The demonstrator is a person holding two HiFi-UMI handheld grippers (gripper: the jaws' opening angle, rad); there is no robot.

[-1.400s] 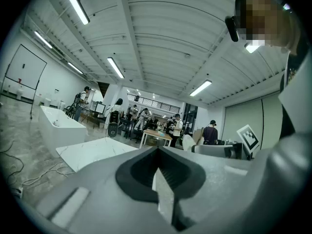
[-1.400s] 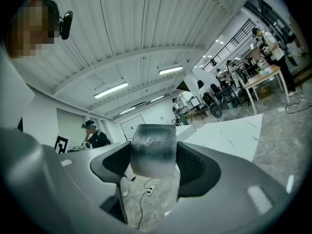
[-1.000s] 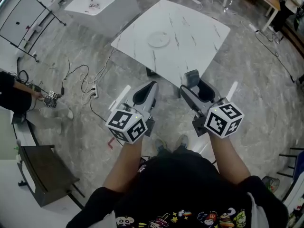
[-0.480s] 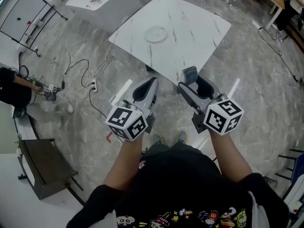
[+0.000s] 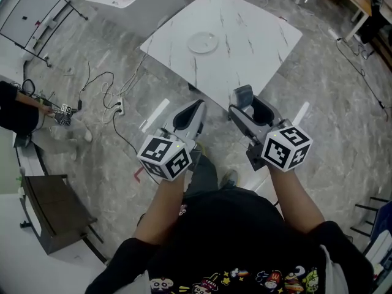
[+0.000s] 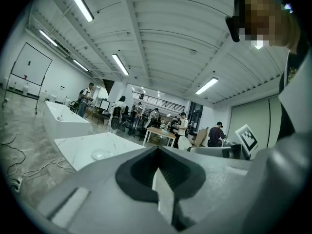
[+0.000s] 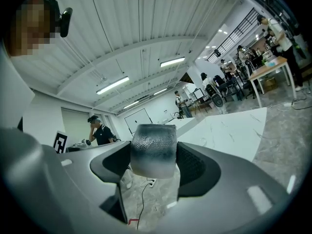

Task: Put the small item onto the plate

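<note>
The small grey rough-skinned block (image 7: pixel 152 150) is clamped between the jaws of your right gripper (image 5: pixel 244 103). They press on its two sides, and its top and front face stand out past the jaw tips. It is nowhere near its goal yet. The block hangs over the grey stone floor, just short of the near corner of the white marble-veined square table (image 5: pixel 254 45). The round white plate (image 5: pixel 203 41) lies well beyond the jaw tips, ahead and off to their left, on the far-left part of that tabletop. Your left gripper (image 6: pixel 157 173) is level with the right one and just beside it, its jaws pressed together with nothing between them.

The hold looks shallow to me, since only part of the block is inside the jaws. Ease your squeeze on the way over and it could slip out and drop to the floor. The table corner lies between the jaws and the plate, so a low approach may knock the gripper on the edge and jar the block loose. The plate looks shallow, so if you let go from high above it the block may bounce or tumble off the rim.
</note>
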